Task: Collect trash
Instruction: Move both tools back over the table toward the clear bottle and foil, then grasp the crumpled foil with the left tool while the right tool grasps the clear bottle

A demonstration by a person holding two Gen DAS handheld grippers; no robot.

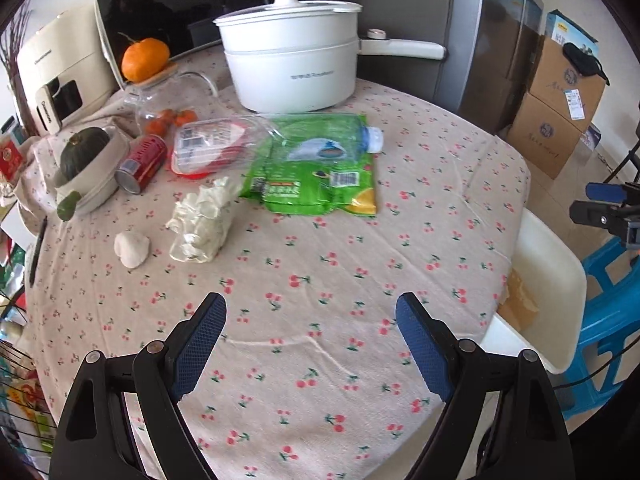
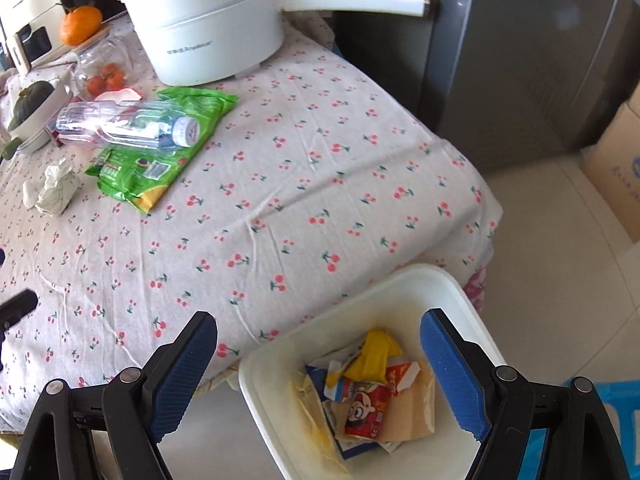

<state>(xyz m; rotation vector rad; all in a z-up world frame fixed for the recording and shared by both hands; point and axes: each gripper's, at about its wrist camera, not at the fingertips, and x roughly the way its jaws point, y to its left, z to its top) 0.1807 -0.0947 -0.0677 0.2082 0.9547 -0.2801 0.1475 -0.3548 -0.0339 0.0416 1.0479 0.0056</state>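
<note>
On the cherry-print tablecloth (image 1: pixel 320 264) lie a clear empty plastic bottle (image 1: pixel 280 140) across a green snack bag (image 1: pixel 316 176), a crumpled paper wad (image 1: pixel 202 220), a small white lump (image 1: pixel 131 248) and a red can (image 1: pixel 142 164) on its side. The bottle (image 2: pixel 128 126), green bag (image 2: pixel 160 144) and paper wad (image 2: pixel 56 190) also show in the right wrist view. My left gripper (image 1: pixel 311 340) is open and empty above the near tablecloth. My right gripper (image 2: pixel 320 360) is open and empty over a white bin (image 2: pixel 452 284) holding wrappers (image 2: pixel 368 396) beside the table.
A white pot (image 1: pixel 292 64) with a long handle stands at the back, with a glass jar (image 1: pixel 160 104), an orange (image 1: pixel 144 58), a red-lidded clear box (image 1: pixel 208 144) and a bowl with a green squash (image 1: pixel 86 168) at left. The fridge (image 2: pixel 520 60) and cardboard boxes (image 1: pixel 560 100) stand right.
</note>
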